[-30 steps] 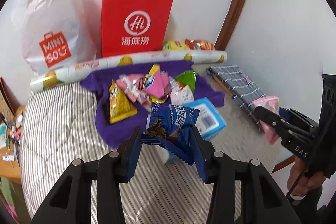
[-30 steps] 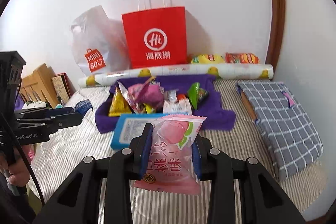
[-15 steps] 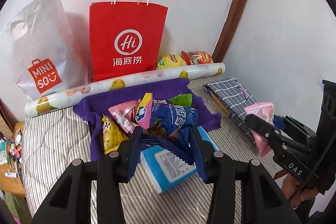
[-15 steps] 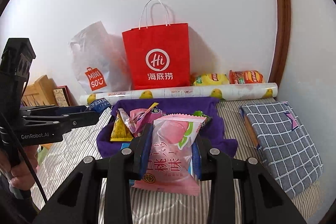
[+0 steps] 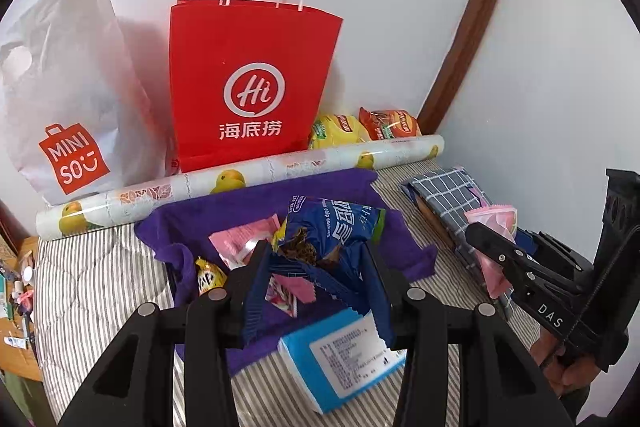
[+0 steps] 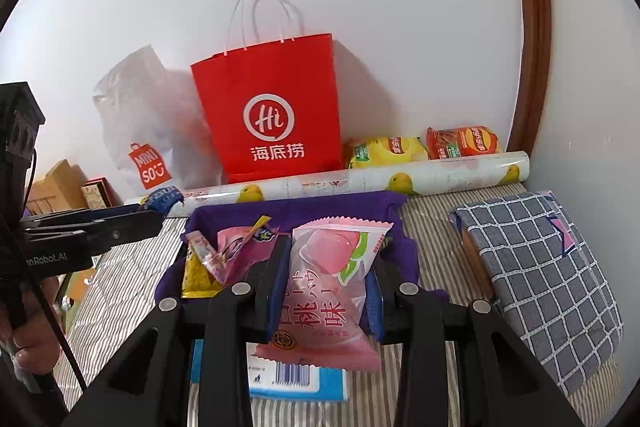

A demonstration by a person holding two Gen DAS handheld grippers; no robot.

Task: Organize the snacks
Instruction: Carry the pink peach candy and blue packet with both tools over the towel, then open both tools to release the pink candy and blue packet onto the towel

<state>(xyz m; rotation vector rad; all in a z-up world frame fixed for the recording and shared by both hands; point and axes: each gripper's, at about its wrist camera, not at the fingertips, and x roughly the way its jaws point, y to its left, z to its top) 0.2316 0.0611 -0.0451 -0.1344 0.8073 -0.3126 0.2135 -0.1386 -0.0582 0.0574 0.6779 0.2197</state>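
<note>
The left gripper (image 5: 316,279) is clamped on a crumpled blue cookie packet (image 5: 332,239), its torn end bunched between the pads. Just below and ahead of those fingers lies a light-blue box (image 5: 344,359) with a printed label, on the striped bedcover (image 5: 96,291). The right gripper (image 6: 328,287) pinches a pink peach-flavour snack packet (image 6: 328,275) upright between its narrow jaws — the packet's bottom edge hangs over the same blue box (image 6: 296,379).

Beyond both claws a purple towel (image 5: 248,207) is spread on the bed, and the loose snacks (image 6: 224,251) sit on it: pink wrappers and a yellow triangular pack, a little left of the right claw. To the right of that claw lies a folded grey checked cloth (image 6: 540,275).

Farther off, a roll of fruit-printed paper (image 5: 240,183) runs across the bed. Behind it, against the wall, stand a red paper bag (image 5: 248,87) — directly ahead of the left claw — and a white plastic Miniso bag (image 5: 68,99) to its left. A yellow chip bag (image 6: 384,151) and an orange one (image 6: 464,141) lie to the right of the red bag.
</note>
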